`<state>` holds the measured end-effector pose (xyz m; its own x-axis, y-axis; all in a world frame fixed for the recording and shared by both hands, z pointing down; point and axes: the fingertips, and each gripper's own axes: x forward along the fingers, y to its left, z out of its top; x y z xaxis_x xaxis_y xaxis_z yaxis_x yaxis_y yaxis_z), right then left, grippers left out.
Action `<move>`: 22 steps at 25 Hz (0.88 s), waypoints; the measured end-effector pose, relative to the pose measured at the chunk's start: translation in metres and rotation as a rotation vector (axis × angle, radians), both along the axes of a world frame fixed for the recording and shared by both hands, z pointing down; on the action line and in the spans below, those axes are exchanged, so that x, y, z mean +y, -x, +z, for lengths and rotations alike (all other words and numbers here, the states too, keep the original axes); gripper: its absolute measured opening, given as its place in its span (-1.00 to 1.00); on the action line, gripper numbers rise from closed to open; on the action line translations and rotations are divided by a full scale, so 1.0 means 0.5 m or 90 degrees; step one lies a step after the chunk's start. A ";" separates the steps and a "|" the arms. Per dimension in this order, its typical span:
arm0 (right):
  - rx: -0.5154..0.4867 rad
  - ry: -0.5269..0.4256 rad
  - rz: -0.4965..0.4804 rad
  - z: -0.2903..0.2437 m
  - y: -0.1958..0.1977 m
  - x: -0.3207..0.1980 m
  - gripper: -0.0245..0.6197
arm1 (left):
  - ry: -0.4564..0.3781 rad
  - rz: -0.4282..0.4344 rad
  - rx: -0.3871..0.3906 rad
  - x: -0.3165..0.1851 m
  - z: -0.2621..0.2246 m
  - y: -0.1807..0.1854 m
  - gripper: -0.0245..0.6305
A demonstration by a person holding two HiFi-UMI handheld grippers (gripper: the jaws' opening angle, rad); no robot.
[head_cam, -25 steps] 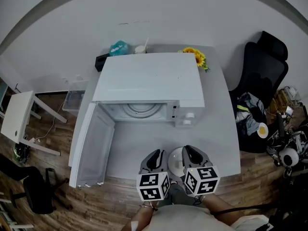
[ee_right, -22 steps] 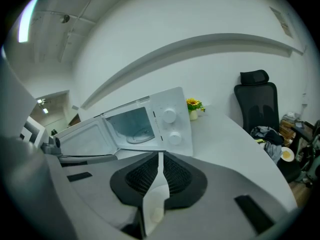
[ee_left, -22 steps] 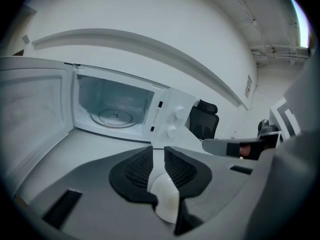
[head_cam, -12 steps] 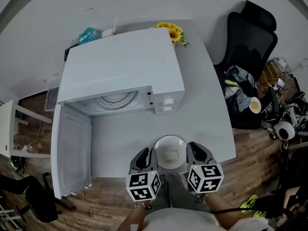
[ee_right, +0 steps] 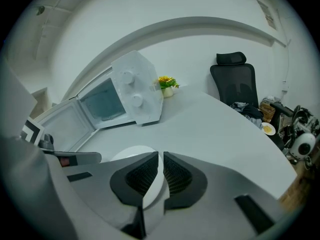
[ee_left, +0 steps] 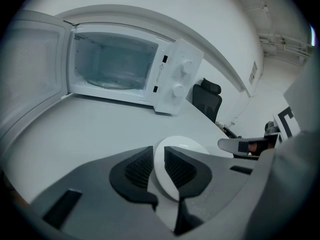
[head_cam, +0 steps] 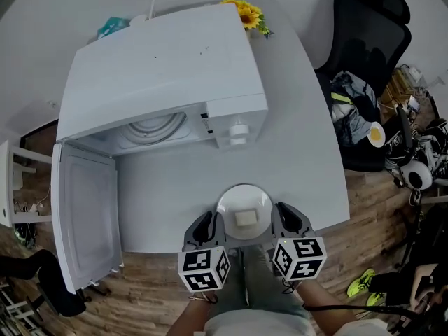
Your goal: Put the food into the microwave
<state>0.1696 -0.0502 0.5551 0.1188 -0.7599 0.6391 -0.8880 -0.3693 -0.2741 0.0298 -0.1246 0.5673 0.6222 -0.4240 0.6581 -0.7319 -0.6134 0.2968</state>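
Round white plate (head_cam: 225, 203) carrying a pale square piece of food (head_cam: 244, 218), level, near and central, pinched at its sides by the left gripper (head_cam: 212, 224) and right gripper (head_cam: 278, 214). Beyond it stands the white microwave (head_cam: 164, 75), door (head_cam: 84, 215) swung open leftward.

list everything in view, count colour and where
table: 1, pale grey, fills the middle
microwave: 1, white, far side of table, door swung open at left
plate: 1, white, near edge of table, between the grippers
food: 1 piece, pale, on the plate
sunflowers: 1 bunch, yellow, behind the microwave's right corner
chair: 1, black, right of table
left gripper: 1, grey, shut on the plate's left rim
right gripper: 1, grey, shut on the plate's right rim
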 end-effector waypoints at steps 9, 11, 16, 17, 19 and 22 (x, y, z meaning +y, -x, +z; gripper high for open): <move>-0.019 0.010 -0.001 0.039 0.001 -0.001 -0.86 | 0.018 0.004 -0.009 0.007 0.041 -0.013 -0.73; -0.023 0.014 -0.007 0.046 0.005 0.000 -0.86 | 0.024 -0.004 -0.010 0.009 0.046 -0.010 -0.73; -0.032 0.027 -0.011 0.064 0.009 0.007 -0.86 | 0.036 -0.017 -0.012 0.009 0.056 -0.005 -0.73; -0.034 0.029 -0.012 0.066 0.010 0.008 -0.86 | 0.038 -0.019 -0.012 0.008 0.057 -0.004 -0.73; -0.035 0.031 -0.013 0.068 0.010 0.007 -0.86 | 0.041 -0.020 -0.012 0.006 0.059 -0.004 -0.73; -0.037 0.035 -0.015 0.071 0.011 0.005 -0.86 | 0.049 -0.022 -0.012 0.006 0.061 -0.005 -0.73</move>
